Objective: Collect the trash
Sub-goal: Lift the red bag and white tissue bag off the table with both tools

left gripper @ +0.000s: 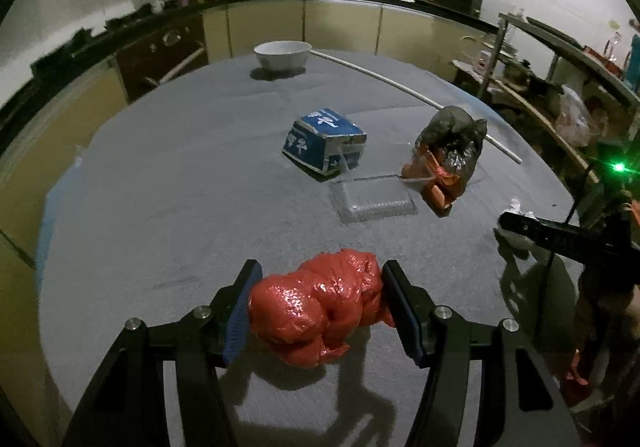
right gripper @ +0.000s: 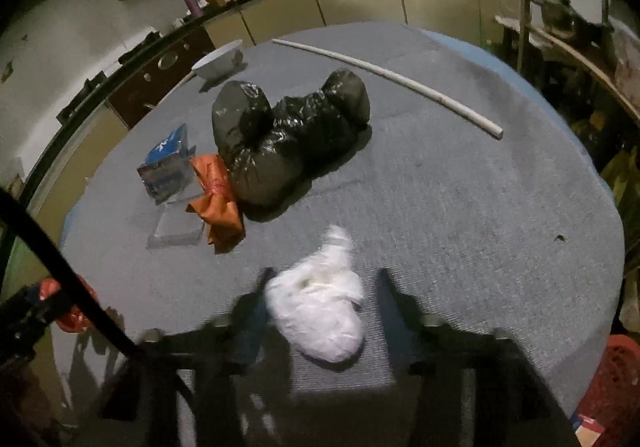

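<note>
The step in hand looks like the pick-up of two pieces of trash at the near edge of the grey cloth-covered table [left gripper: 160,187]. The left gripper [left gripper: 320,305] has its jaws pressed against both ends of a crumpled glossy red plastic bag [left gripper: 320,311], which rests on the cloth. The right gripper [right gripper: 324,311] straddles a crumpled white plastic bag [right gripper: 320,319]; its jaws stand apart, not gripping, though that view is blurred. Next, I judge, the right jaws must close on the white bag before both are lifted. Toward the table's middle wait a blue printed carton [left gripper: 324,139], an orange wrapper [right gripper: 218,203] and a knotted black plastic bag [right gripper: 280,139].
</note>
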A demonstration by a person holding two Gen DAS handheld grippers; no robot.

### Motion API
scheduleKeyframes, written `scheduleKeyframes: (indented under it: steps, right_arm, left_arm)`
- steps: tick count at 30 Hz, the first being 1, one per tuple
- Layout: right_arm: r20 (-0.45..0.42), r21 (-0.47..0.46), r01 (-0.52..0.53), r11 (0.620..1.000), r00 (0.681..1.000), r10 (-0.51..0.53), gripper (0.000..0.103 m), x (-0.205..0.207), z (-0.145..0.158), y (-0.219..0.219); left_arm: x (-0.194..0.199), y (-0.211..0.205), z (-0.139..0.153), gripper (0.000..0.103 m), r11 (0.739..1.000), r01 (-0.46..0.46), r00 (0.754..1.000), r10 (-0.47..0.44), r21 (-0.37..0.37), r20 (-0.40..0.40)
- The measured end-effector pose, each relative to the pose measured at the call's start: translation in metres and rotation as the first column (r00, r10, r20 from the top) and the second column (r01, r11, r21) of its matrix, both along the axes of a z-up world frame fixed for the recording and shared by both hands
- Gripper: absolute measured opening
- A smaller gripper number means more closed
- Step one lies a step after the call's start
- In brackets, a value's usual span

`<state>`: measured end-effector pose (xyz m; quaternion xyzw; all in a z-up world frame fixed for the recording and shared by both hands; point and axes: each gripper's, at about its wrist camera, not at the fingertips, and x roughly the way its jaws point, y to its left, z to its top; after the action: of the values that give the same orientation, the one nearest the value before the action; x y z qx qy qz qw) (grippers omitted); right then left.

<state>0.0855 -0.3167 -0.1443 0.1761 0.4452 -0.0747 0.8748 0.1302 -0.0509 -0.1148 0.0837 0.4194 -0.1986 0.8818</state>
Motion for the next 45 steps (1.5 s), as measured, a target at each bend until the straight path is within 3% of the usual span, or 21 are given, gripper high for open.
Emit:
scheduleKeyframes:
  steps: [7,18,33,45]
  right_arm:
    - [0.071,0.027,-0.01,1.0,0.997,0.008,0.038,-0.022,0.026,0.0]
    - [0.185,0.091,-0.024,0.996,0.983,0.007,0.038,-0.083,0.07,-0.002]
    - [0.264,0.1,-0.015,0.995,0.964,-0.012,0.038,-0.143,0.098,-0.012]
    - [0.302,0.125,0.033,0.992,0.951,-0.069,0.038,-0.167,0.099,-0.034]
  left_arm:
    - [-0.022,-0.014,0.023,0.063,0.998,-0.032,0.996,0.027,0.057,0.087]
    - [-0.059,-0.043,0.056,0.063,0.997,0.015,0.982,-0.028,0.073,0.187]
    - [-0.092,-0.083,0.08,0.063,0.993,0.092,0.966,-0.106,0.068,0.238]
    - [-0.102,-0.108,0.084,0.064,0.985,0.168,0.963,-0.171,0.035,0.209]
